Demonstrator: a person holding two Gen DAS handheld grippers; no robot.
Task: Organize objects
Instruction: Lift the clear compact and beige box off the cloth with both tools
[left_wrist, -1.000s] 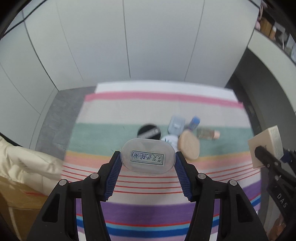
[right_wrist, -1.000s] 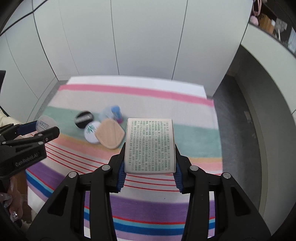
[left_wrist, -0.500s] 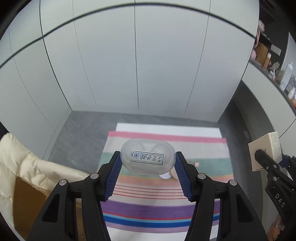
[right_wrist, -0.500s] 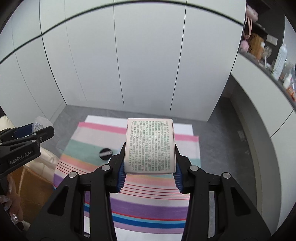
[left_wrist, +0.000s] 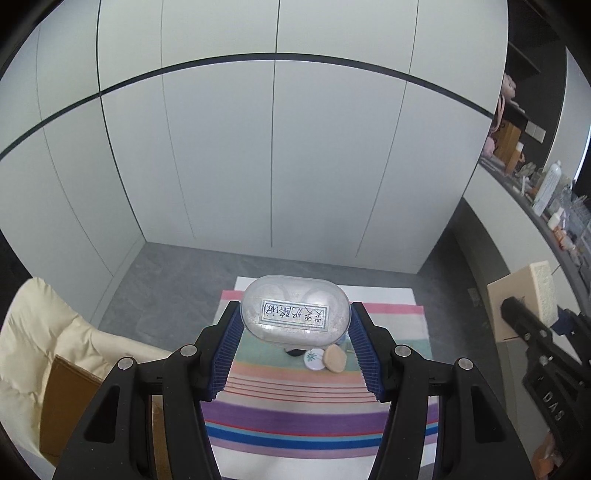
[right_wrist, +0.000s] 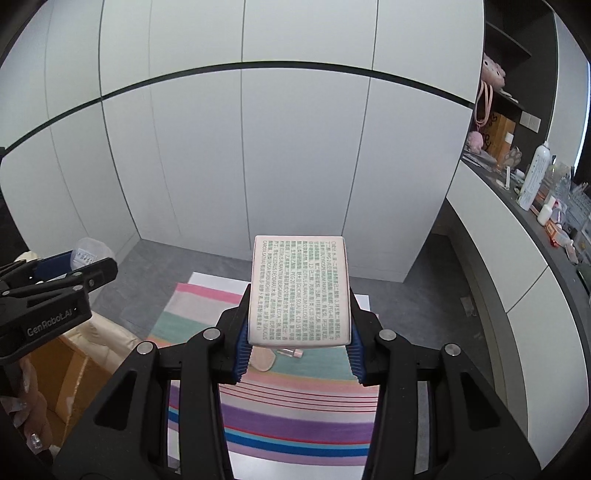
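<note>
Translucent oval case (left_wrist: 295, 312), clamped in left gripper (left_wrist: 293, 354), is hiding rug items; right gripper (right_wrist: 295, 341) is gripping printed box (right_wrist: 299, 291), masking others.

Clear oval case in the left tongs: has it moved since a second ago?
Yes. The clear oval case has risen with the left tongs: the striped rug below now looks far smaller and farther away.

Striped rug (left_wrist: 314, 410) on floor (left_wrist: 177, 280); puff (left_wrist: 334, 358), round compact (left_wrist: 314, 359).
</note>
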